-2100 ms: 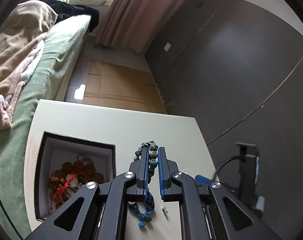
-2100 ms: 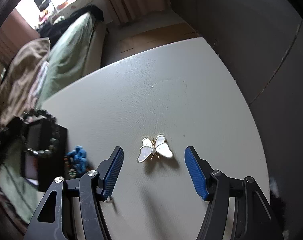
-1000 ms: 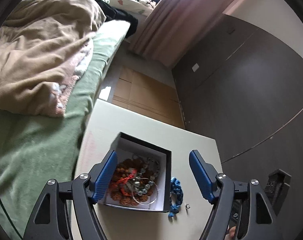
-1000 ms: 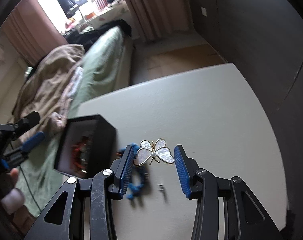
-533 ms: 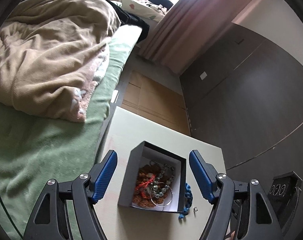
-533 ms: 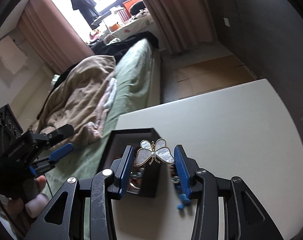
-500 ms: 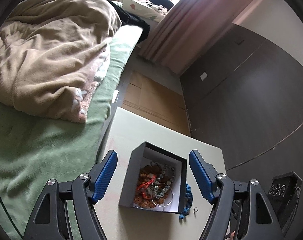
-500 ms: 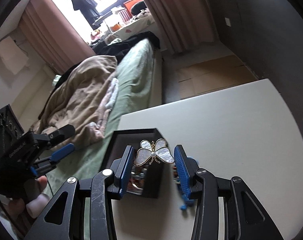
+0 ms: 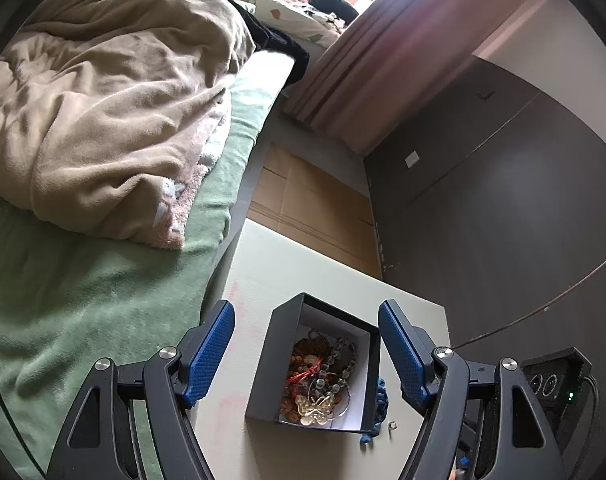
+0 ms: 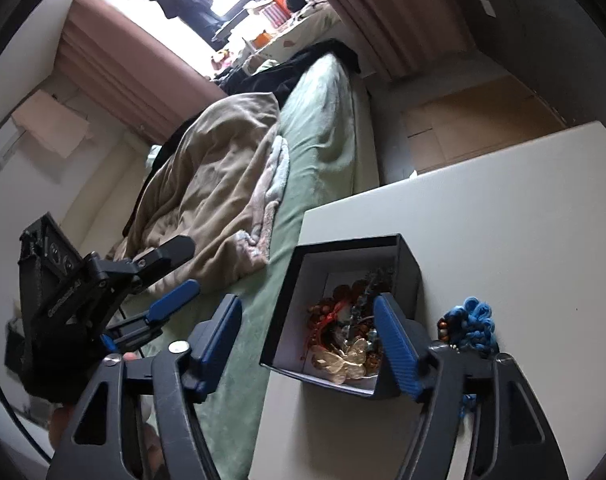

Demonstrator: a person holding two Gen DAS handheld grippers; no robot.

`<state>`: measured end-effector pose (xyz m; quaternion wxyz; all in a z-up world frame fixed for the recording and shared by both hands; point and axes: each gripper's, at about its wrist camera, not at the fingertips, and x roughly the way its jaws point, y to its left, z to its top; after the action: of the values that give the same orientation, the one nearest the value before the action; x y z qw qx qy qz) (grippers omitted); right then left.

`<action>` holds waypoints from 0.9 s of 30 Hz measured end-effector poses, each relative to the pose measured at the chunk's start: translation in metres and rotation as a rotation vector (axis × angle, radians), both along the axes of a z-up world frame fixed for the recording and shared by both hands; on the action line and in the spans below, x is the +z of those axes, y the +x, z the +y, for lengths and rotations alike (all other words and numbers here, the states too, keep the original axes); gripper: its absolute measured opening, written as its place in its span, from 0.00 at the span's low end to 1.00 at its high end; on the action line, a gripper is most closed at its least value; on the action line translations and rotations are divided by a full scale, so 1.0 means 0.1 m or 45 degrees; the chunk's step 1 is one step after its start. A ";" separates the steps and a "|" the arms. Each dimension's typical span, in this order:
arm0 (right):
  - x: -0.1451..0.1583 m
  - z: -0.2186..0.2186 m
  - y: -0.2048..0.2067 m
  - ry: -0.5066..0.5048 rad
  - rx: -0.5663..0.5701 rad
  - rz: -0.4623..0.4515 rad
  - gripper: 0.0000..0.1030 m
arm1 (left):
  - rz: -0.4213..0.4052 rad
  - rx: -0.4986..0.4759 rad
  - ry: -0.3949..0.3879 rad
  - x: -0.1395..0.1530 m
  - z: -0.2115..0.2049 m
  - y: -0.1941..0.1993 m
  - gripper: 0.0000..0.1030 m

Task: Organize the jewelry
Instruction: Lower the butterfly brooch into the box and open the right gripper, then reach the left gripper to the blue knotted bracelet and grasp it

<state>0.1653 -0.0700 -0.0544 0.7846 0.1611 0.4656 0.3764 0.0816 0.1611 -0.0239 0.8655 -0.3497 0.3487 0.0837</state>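
Resting in the black box (image 9: 272,364) at lower centre of both views, butterfly brooch (image 9: 315,403) tops the beads. Left gripper (image 9: 306,354) and right gripper (image 10: 307,342): jaws apart, empty. Blue bracelet (image 10: 473,325) on table (image 10: 503,216).

Pale table (image 9: 263,264) (bearing black box (image 9: 265,364), blue bracelet (image 10: 473,326))

brooch (image 9: 317,404) in box (image 9: 270,364), box on table (image 9: 279,268)

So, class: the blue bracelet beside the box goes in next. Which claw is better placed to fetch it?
Probably the right claw: it is open and empty, and the blue bracelet lies just beyond its right finger, beside the box. The left claw is held higher.
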 end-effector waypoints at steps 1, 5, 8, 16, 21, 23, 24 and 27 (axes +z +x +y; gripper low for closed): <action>-0.01 -0.02 0.01 -0.013 -0.008 0.013 0.68 | 0.001 -0.002 0.001 0.00 0.00 0.00 0.73; 0.01 -0.18 0.02 -0.027 -0.049 0.007 0.68 | 0.006 -0.015 0.007 -0.01 -0.06 0.01 0.73; 0.05 -0.33 0.02 -0.027 -0.077 -0.002 0.68 | 0.012 -0.036 0.018 -0.02 -0.13 0.04 0.73; 0.11 -0.69 0.01 -0.062 -0.144 -0.003 0.68 | 0.034 -0.123 0.088 -0.02 -0.43 0.08 0.73; 0.11 -0.85 -0.01 -0.126 -0.169 -0.008 0.68 | 0.051 -0.234 0.137 -0.06 -0.75 0.15 0.73; 0.08 -0.92 0.00 -0.151 -0.181 0.006 0.68 | 0.054 -0.269 0.154 -0.07 -0.85 0.18 0.73; 0.07 -0.95 0.00 -0.163 -0.187 0.013 0.68 | 0.052 -0.287 0.160 -0.07 -0.91 0.18 0.73; 0.02 -1.08 0.02 -0.199 -0.210 0.037 0.68 | 0.039 -0.337 0.181 -0.07 -1.07 0.20 0.73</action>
<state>0.1669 -0.1777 -0.0526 0.8163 0.1425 0.4900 0.2707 0.1015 0.0537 -0.0310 0.8861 -0.2372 0.3982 -0.0014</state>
